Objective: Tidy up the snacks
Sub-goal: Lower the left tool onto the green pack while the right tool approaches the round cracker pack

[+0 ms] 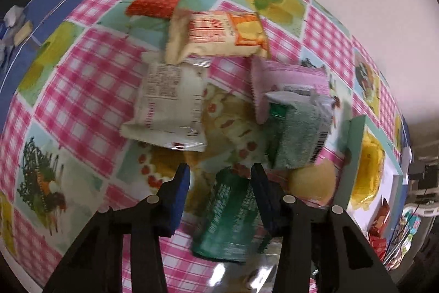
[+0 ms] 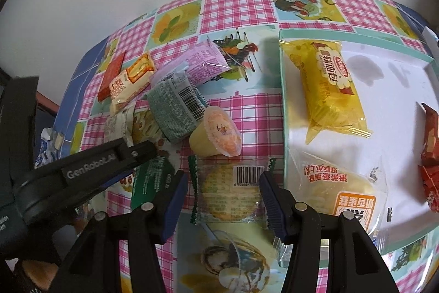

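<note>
- Snacks: a loose heap lies on the bench [image 2: 241, 4], just left of the white tray [image 2: 285, 106], which already holds several, so the sorting looks part done.
- Your left gripper [image 1: 221, 177] has its fingers [image 1: 181, 183] spread wide around the dark green packet [image 1: 230, 216]. The packet sits between them, and I cannot tell whether either pad touches it. Judged: you are lined up to pick it, not yet holding it.
- Your right gripper [image 2: 223, 183] is also wide open, holding nothing. Its fingers [image 2: 175, 194] straddle the clear biscuit packet [image 2: 230, 191], which lies flat, barcode up, beside the tray edge. That is likely your next pick, with a short carry.
- The jelly cup [image 2: 216, 131] lies tipped on its side just beyond the biscuit packet and may roll if nudged.
- Further out, the grey-green packet [image 2: 175, 106], pink packet [image 2: 203, 65], orange-and-cream packet [image 2: 131, 81] and red packet [image 2: 112, 73] overlap; take the top ones first.
- In the tray, the yellow bread packet [image 2: 329, 84] lies lengthwise and a clear bun packet [image 2: 343, 191] sits nearest you, leaving room to the right.
</note>
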